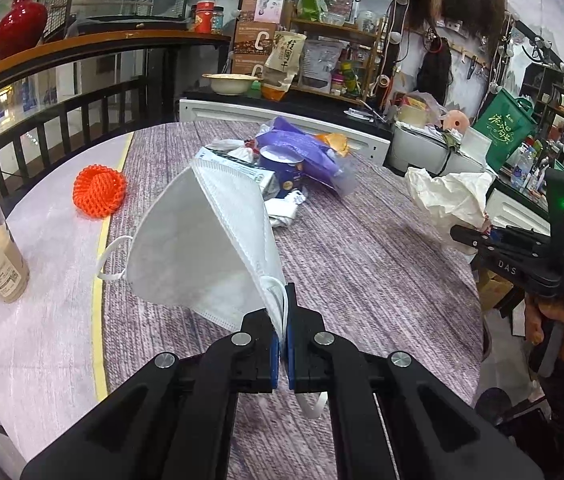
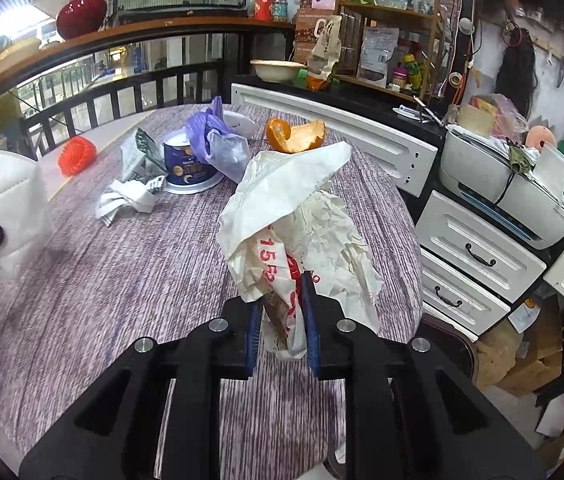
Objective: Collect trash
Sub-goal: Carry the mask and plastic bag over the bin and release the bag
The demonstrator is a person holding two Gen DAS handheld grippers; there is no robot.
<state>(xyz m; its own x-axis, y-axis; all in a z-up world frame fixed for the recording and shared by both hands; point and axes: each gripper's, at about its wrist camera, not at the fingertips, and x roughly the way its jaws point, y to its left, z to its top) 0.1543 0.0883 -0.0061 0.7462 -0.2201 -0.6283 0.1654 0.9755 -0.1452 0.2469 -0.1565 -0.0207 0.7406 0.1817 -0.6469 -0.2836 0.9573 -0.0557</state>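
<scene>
Pads of your left gripper pinch the white mask by its edge, mid-frame. Your right gripper clamps the crumpled paper wrapper (red print showing). Behind it on the desk: orange peel, blue cup, upper centre.

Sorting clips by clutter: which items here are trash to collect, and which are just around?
Trash: face mask in left gripper; crumpled wrapper in right gripper; orange peel; purple bag; blue cup.
Bystanders: red vase; printer.
</scene>
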